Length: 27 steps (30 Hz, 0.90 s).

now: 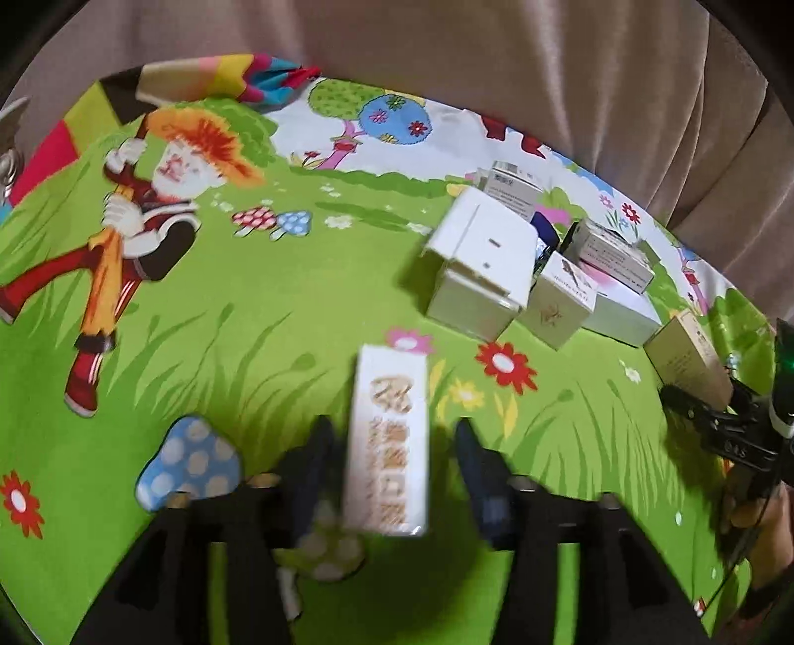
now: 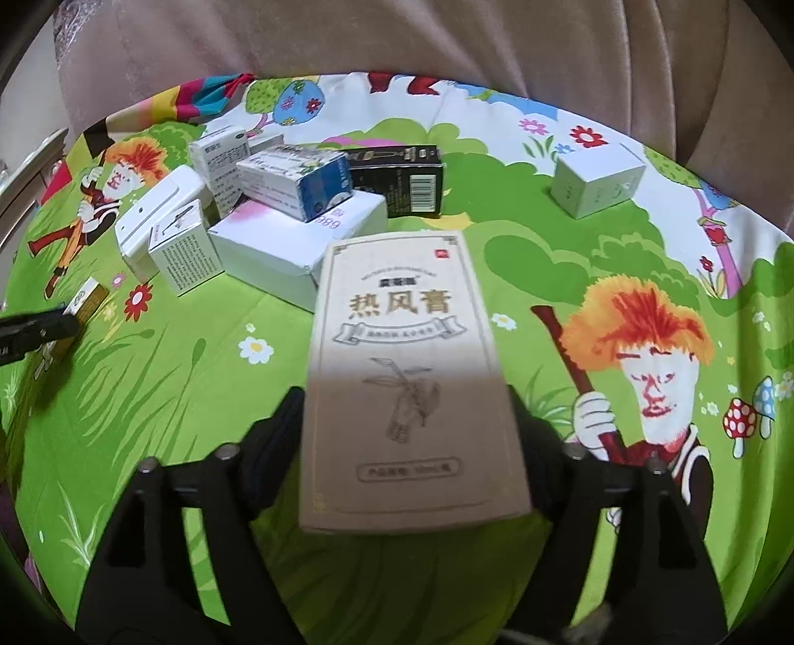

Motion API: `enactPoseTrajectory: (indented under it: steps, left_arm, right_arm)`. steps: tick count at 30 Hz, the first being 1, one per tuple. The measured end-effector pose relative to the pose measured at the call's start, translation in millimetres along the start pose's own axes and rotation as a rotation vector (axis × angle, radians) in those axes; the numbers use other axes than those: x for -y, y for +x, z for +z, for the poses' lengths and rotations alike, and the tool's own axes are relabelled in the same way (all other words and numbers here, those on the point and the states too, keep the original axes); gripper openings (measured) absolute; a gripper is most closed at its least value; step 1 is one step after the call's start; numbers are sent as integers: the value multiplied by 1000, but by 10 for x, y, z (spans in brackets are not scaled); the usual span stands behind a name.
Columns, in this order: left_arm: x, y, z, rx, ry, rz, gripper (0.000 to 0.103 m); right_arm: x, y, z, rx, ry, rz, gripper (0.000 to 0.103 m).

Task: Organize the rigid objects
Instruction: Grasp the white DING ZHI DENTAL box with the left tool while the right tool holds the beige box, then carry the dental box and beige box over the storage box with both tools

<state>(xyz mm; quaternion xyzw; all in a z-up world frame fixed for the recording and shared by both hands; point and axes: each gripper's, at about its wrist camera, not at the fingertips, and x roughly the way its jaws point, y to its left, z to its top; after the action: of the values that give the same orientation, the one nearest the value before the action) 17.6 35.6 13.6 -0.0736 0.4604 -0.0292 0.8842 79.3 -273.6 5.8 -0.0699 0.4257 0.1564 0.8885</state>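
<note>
- Left tongs (image 1: 392,449): the jaws stand apart with a narrow white box with gold lettering (image 1: 389,441) between them. A gap shows on each side of the box, so the pads do not press it. The frame is blurred here — finer detail cannot be read.
- Right tongs (image 2: 407,412): the jaws stand wide, one at each long edge of a tan box with printed characters (image 2: 404,377). Whether the pads press the box cannot be told; their tips are hidden behind it.
- Surface: a cartoon-printed cloth (image 2: 164,357), mostly green, covers the bench under all items.
- Cluster of boxes, beyond the tan box and to its left in the right wrist view:
  - a flat white box (image 2: 278,248) at the base;
  - a blue-ended box (image 2: 297,183) lying on it;
  - a black box (image 2: 402,178) just behind;
  - a white flip-lid case (image 2: 149,223) at the left edge.
- A small white cube box (image 2: 595,186) stands well apart, to the right.
- Background: a beige curtain (image 2: 397,39).
</note>
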Motion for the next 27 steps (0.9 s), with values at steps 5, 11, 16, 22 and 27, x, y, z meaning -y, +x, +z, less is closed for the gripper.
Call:
enactPoseTrajectory:
  steps: [5,11,16,22,27]
  left_arm:
    - [188,12,-172,63,81,157,61]
    - [94,-47,-188,80,55,159,31]
    - [23,-280,-470,83,15,73,31]
    - [253,-739,-779,173,88,87,31]
    - [542,-1572,-724,432,114,90,31]
  right_arm:
    - [23,53,50,-13,10,-15,92]
    - [50,3,78,22,38,-58,55]
    - [-171,-299,-292,61,97,-71,55]
    - [-712,-858,-757,178,42,-111,55]
    - [-979,-1719,-789,474,61,-136,55]
